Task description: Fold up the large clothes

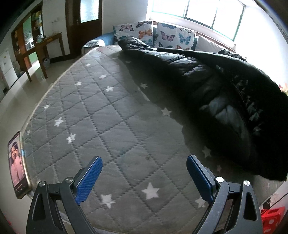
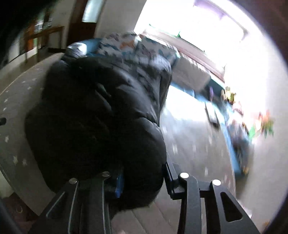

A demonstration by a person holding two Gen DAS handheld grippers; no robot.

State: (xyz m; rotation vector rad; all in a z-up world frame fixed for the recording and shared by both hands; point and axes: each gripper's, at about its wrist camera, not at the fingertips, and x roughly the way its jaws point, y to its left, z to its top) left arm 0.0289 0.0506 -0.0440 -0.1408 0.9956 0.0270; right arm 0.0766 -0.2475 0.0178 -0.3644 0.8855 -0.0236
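The wide-spread left gripper [image 1: 144, 172] hovers at bottom centre over the grey star-quilted mattress [image 1: 100, 115], the glossy black puffer jacket [image 1: 225, 93] lying right of it, while the right gripper [image 2: 144, 180] clamps that jacket's bulk [image 2: 100, 117].

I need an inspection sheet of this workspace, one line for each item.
Surface: grey quilted mattress with white stars.
Job's things: black puffer jacket lying on the mattress, one end between the right gripper's fingers.
Clutter: phone with lit screen at the mattress edge.
Grippers: left gripper open, holding nothing; right gripper closed on the jacket, view blurred.
Cables: nothing seen.
Surroundings: butterfly pillows, window, wooden table, door.
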